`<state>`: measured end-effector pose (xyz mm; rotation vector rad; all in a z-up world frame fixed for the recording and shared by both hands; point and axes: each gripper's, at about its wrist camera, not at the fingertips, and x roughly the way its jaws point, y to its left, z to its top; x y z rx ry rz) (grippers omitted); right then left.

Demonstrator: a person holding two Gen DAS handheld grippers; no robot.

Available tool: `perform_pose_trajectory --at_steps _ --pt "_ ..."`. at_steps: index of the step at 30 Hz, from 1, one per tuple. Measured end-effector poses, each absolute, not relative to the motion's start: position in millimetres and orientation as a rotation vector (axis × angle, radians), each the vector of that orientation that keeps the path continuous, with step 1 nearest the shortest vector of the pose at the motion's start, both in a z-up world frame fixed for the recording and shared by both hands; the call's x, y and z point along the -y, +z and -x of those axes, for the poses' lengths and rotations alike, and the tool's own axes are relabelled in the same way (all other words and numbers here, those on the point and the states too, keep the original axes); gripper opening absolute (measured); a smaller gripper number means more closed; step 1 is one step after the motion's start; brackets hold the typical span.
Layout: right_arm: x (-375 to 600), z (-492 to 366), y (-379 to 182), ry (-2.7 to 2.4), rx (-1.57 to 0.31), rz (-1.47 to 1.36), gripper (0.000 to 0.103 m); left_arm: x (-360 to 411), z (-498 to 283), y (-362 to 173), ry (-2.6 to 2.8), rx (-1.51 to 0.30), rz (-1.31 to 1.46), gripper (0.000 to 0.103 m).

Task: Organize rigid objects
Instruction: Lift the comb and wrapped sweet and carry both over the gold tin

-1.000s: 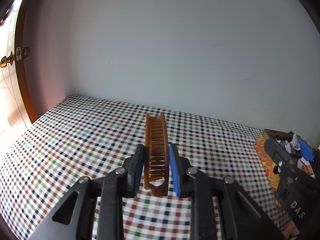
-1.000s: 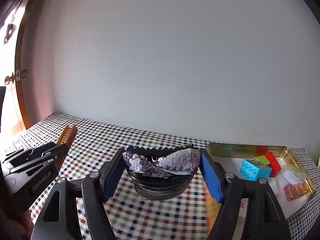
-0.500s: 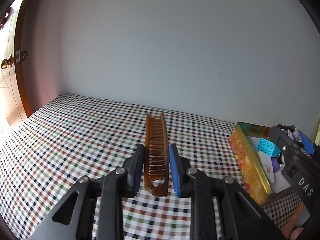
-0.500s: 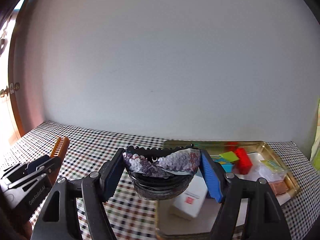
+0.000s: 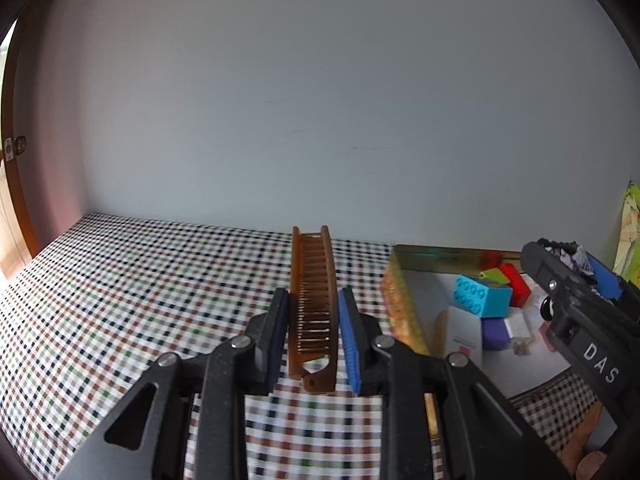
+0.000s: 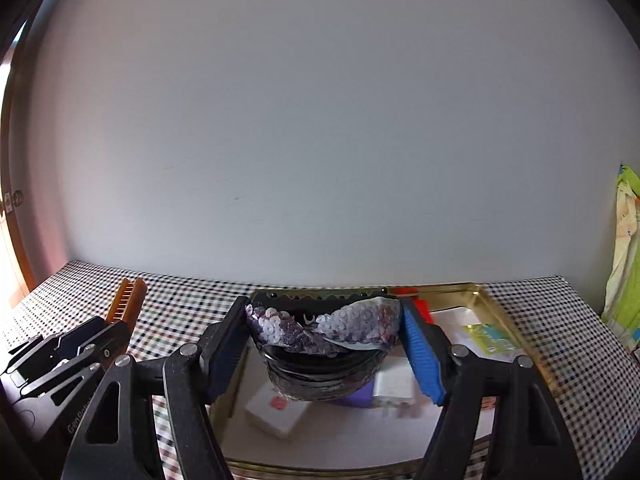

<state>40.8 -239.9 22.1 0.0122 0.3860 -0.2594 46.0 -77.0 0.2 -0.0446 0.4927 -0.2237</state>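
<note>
Red brick (image 6: 420, 304) (mostly hidden) behind gripper (image 6: 326, 342)

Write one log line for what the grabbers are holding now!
left gripper: shut on brown comb | right gripper: shut on sequined hair clip | above gold tray

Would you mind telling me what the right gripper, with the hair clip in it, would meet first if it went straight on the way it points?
Probably the tray: the right gripper, shut on the hair clip, points slightly downward over it, toward the toy bricks at the far rim. Depth is unclear.
</note>
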Motion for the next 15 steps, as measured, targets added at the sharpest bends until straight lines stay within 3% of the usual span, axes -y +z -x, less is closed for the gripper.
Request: perform_pose_trajectory --at_steps 15 --pt "284.2 -23.2 29.5 -0.326 -0.381 -0.038 0.074 148.3 -41.5 5.3 -0.3 -0.478 -0.004 0.023"
